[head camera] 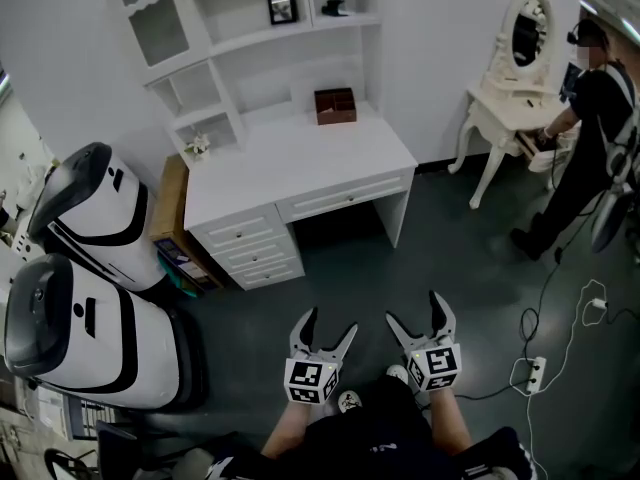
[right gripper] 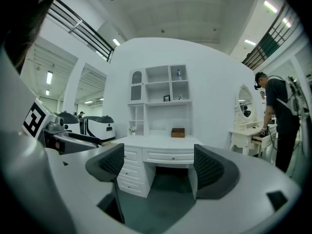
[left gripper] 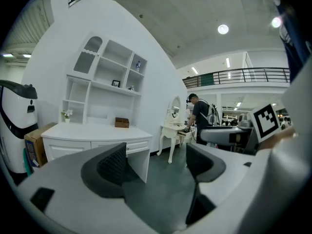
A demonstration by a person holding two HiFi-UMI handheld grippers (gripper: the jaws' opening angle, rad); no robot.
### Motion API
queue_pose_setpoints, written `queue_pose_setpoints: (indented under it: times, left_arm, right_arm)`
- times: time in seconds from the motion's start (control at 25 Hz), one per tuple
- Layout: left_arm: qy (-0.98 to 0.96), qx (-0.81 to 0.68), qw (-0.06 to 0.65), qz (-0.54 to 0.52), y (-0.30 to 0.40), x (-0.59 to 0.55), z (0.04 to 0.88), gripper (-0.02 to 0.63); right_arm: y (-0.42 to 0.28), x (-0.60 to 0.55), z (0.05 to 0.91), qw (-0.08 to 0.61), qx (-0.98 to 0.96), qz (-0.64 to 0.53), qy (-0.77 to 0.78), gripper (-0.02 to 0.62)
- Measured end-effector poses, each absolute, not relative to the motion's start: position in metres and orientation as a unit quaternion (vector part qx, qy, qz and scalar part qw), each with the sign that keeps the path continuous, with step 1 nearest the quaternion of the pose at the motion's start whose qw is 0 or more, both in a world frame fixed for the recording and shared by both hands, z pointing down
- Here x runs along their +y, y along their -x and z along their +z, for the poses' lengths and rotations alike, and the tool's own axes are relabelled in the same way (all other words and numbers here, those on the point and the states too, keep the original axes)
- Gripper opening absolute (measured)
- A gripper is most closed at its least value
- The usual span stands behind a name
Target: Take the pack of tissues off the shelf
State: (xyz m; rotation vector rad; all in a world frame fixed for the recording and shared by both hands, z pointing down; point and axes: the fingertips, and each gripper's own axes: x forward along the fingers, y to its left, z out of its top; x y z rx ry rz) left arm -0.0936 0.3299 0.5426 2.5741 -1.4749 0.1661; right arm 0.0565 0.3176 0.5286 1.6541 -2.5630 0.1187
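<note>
A white desk (head camera: 300,158) with a shelf unit (head camera: 250,28) stands against the far wall. On its shelf sit a small picture frame (head camera: 282,7) and a small dark item (head camera: 335,8); I cannot make out a pack of tissues at this distance. A brown box (head camera: 335,105) stands on the desktop. My left gripper (head camera: 330,323) and right gripper (head camera: 414,310) are held low near my knees, far from the desk. Both are open with nothing between their jaws. The right gripper view faces the desk (right gripper: 161,143) head on; the left gripper (left gripper: 156,162) looks past the desk's right end.
Two large white-and-black machines (head camera: 80,268) stand at the left beside a cardboard box (head camera: 170,218). A person (head camera: 590,128) works at a white vanity table (head camera: 510,98) at the right. Cables and a power strip (head camera: 535,371) lie on the dark floor.
</note>
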Motion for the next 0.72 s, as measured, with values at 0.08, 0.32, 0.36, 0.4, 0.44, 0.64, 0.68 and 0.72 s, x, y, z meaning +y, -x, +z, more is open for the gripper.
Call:
queue_pose_setpoints:
  times: [0.08,0.32,0.36,0.4,0.44,0.64,0.68,0.72]
  left_arm:
    - [-0.863,-0.495,0.088,0.053,0.096,0.327,0.542,0.37]
    - [-0.859,-0.501,0.09,0.054,0.096,0.318,0.547,0.376]
    - [-0.857,-0.504,0.092,0.053,0.096,0.315,0.549,0.376]
    - [-0.855,-0.507,0.097,0.051,0.096,0.311,0.551,0.376]
    - [-0.852,-0.511,0.103,0.048,0.097,0.307,0.553,0.376]
    - [-0.838,-0.532,0.107,0.052,0.095,0.276,0.56,0.376]
    - [-0.834,-0.538,0.108,0.053,0.094,0.268,0.56,0.376]
    - [-0.83,-0.544,0.109,0.052,0.093,0.259,0.56,0.376]
  right_arm:
    - [-0.053,0.316,0.529,0.048,-0.84,0.039,-0.539,0.44]
    - [-0.045,0.306,0.537,0.073,-0.846,0.022,-0.528,0.453]
    - [-0.044,0.302,0.539,0.08,-0.848,0.016,-0.523,0.454]
    - [-0.042,0.298,0.541,0.084,-0.851,0.015,-0.518,0.454]
    - [-0.041,0.292,0.543,0.087,-0.855,0.016,-0.512,0.454]
    - [-0.044,0.253,0.55,0.095,-0.867,0.015,-0.489,0.451]
    - [-0.045,0.243,0.551,0.097,-0.87,0.015,-0.483,0.451]
    - [-0.048,0.232,0.552,0.099,-0.873,0.016,-0.477,0.451]
